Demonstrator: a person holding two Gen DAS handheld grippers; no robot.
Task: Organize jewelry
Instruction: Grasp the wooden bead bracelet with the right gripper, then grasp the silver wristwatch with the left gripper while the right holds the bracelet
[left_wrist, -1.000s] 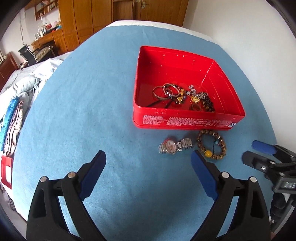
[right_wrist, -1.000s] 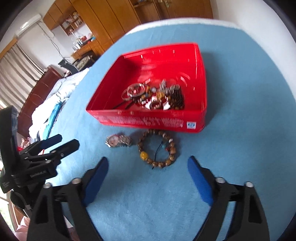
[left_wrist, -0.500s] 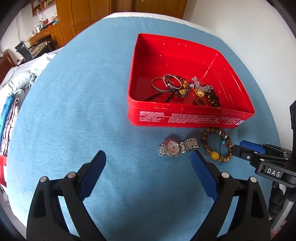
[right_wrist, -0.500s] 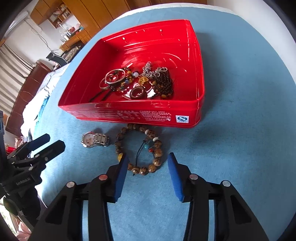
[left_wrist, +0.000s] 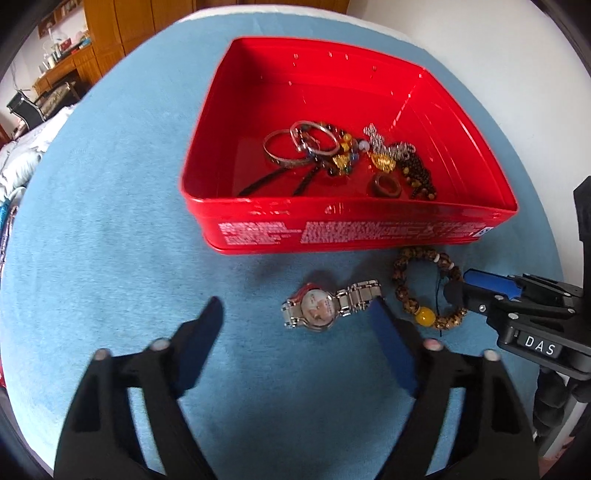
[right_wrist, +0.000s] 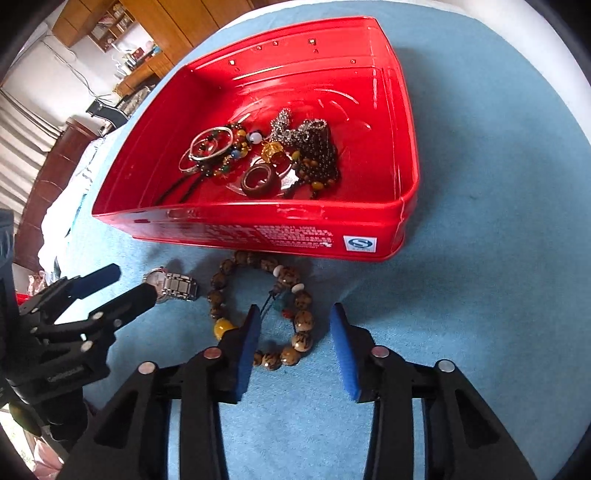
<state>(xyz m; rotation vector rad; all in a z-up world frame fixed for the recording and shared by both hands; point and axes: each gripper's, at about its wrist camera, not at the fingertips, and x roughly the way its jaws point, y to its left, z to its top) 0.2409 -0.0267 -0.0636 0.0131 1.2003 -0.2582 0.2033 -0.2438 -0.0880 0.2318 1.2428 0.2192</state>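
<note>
Your right gripper (right_wrist: 295, 332) jaws sit narrow but parted, straddling the bead bracelet (right_wrist: 258, 310) w/o clamping. Your left gripper (left_wrist: 295, 325) jaws gape wide around the watch (left_wrist: 325, 306), both lying by the red tin's (left_wrist: 332, 236) front wall.

The left claw's (left_wrist: 299, 317) near fingers (left_wrist: 199, 339) are motion-blurred. In the right wrist view, its dark finger covers the wristwatch's (right_wrist: 177, 286) face. The right claw's (right_wrist: 295, 332) left pad (right_wrist: 246, 350) hides part of the beaded bracelet (right_wrist: 295, 343). The red tin's (left_wrist: 332, 236) white lettering is unreadable.
</note>
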